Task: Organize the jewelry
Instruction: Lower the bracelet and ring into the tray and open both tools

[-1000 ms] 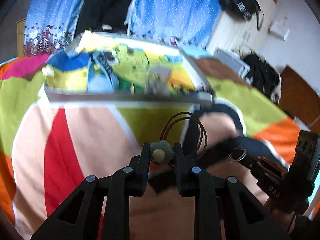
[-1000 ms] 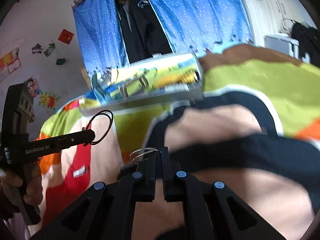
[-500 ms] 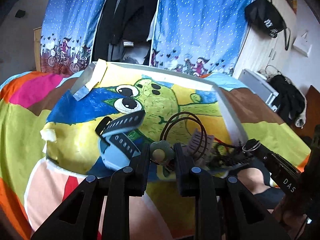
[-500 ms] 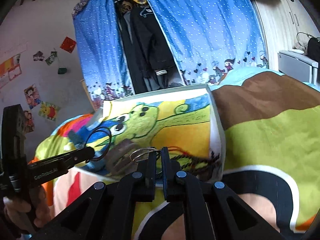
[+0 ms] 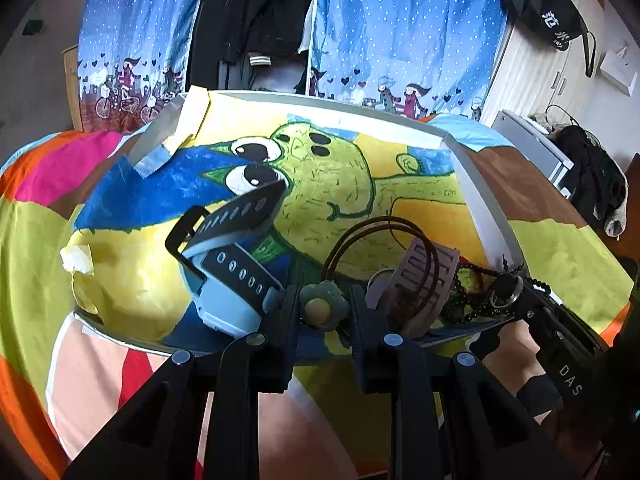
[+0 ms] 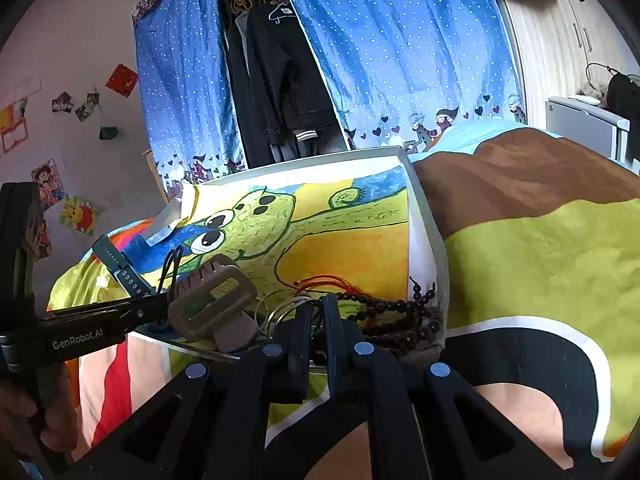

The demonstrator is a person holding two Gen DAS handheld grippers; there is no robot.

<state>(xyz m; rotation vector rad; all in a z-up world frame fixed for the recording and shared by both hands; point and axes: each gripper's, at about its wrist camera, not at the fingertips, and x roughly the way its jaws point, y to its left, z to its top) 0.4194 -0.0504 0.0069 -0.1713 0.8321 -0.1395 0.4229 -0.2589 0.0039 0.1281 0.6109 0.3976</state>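
- The left gripper [image 5: 322, 308] has its jaws clamped on the flower charm of a hair tie [image 5: 320, 306], whose thin loops stand over the near edge of the tray [image 5: 486, 216].
- The right gripper [image 6: 316, 312] pinches thin metal rings [image 6: 286, 310] over the same edge, just beside the beads [image 6: 392, 312].
- Both are light; the tie is soft and springy, so the charm is its firmest hold. The rings look stiff and slippery: grip across the wire.

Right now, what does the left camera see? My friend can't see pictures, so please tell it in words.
The left gripper pinches a hair tie with a green flower charm over a shallow tray lined with a cartoon drawing. A blue watch, a comb and dark beads lie in it; the right gripper holds a metal ring.
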